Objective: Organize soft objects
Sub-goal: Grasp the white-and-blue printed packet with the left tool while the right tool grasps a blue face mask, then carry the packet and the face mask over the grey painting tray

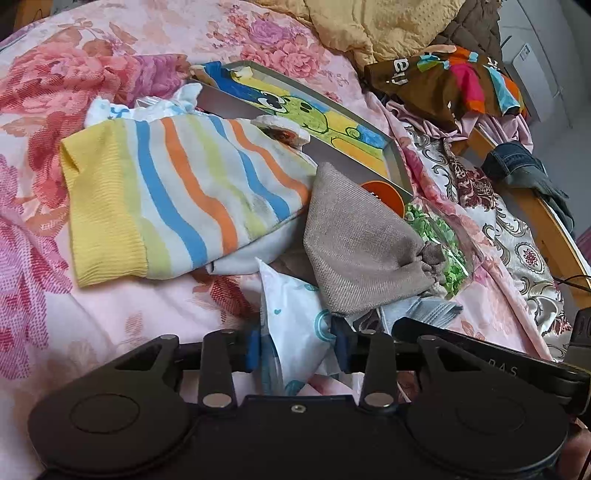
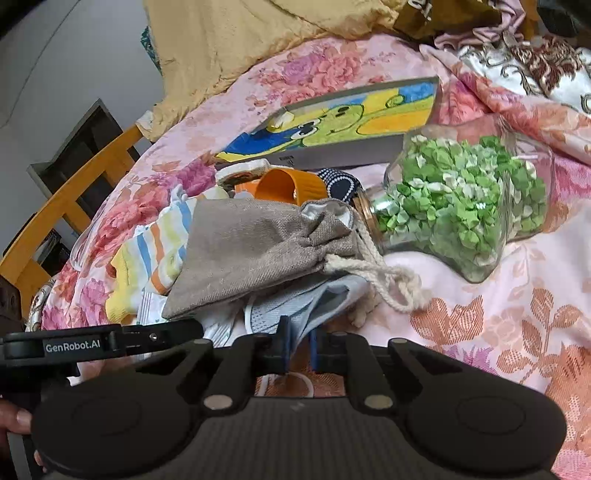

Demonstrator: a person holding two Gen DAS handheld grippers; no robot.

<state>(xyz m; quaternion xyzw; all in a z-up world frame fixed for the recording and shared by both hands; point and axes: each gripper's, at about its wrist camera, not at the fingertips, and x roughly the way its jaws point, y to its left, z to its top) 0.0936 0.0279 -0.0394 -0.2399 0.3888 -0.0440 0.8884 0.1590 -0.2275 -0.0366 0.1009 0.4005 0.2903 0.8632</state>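
Note:
On the pink floral bedspread [image 1: 110, 302] lies a heap of soft things. My left gripper [image 1: 297, 349] is shut on a white printed packet [image 1: 291, 317] that stands up between its blue pads. A striped yellow-cuffed garment [image 1: 177, 199] lies to the upper left, and a grey drawstring pouch [image 1: 358, 236] sits just beyond the packet. In the right wrist view my right gripper [image 2: 298, 349] is shut on the edge of a light blue-grey cloth [image 2: 306, 302], which runs under the grey pouch [image 2: 255, 247]. The left gripper's black body [image 2: 74, 345] reaches in from the left.
A picture tray [image 1: 295, 107] with a green cartoon lies behind the heap. An orange cup [image 2: 288, 186] and a glass jar of green paper bits [image 2: 458, 206] lie beside the pouch. Yellow blanket [image 1: 369, 22], brown patterned cloth [image 1: 443, 81], jeans [image 1: 517, 166] and wooden bed rail [image 1: 546, 221] stand at right.

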